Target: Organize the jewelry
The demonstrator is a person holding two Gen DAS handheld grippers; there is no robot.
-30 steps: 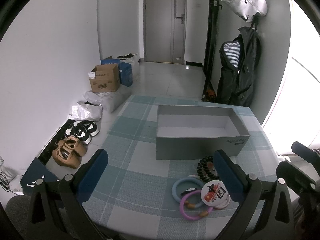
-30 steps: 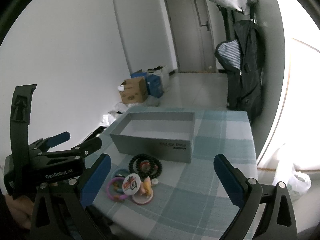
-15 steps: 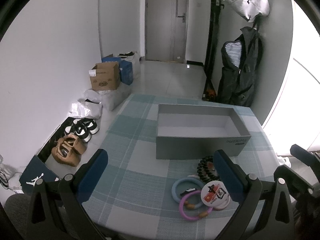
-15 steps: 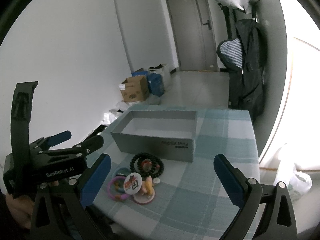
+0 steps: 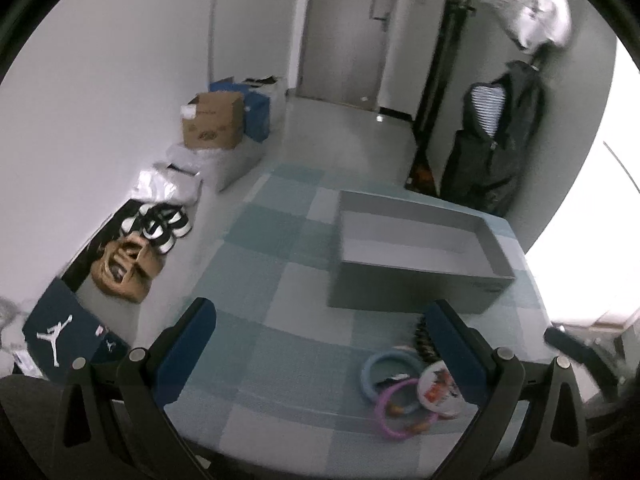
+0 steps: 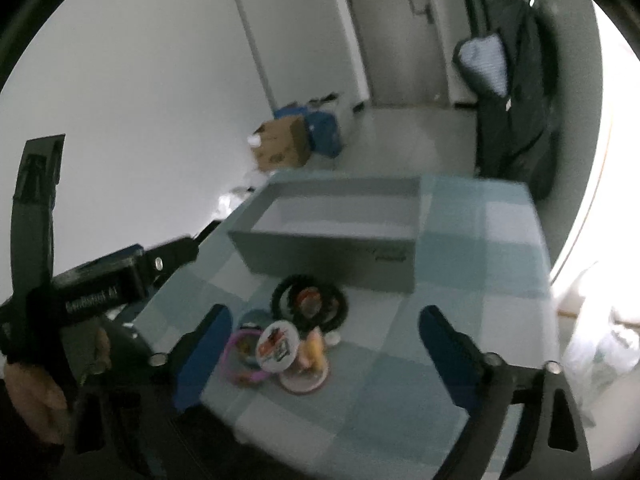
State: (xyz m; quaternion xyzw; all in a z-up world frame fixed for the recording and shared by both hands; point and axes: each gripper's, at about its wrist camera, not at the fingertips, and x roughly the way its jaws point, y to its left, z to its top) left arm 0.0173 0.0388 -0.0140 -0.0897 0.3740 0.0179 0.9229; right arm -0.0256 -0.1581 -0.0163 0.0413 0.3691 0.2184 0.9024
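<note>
A pile of jewelry lies on the checked tablecloth near the front edge: a blue ring [image 5: 384,370], a pink bangle [image 5: 404,410], a round white badge [image 5: 438,390] [image 6: 279,345], a black bead bracelet [image 6: 309,300] and a yellow piece [image 6: 312,354]. An open grey box [image 5: 416,258] [image 6: 334,226] stands behind the pile. My left gripper [image 5: 320,344] is open and empty, left of the pile. My right gripper [image 6: 324,344] is open and empty, above the pile. The left gripper body [image 6: 100,280] shows in the right wrist view.
The table [image 5: 276,280] has checked blue cloth. On the floor to the left are shoes [image 5: 160,226], a brown bag [image 5: 124,270], cardboard boxes [image 5: 214,126]. A dark jacket [image 5: 494,152] hangs at the back right. A door [image 5: 348,28] is behind.
Both grippers have moved forward and tilted down toward the table; the pile and box look larger and both views are motion-blurred. Both stay open.
</note>
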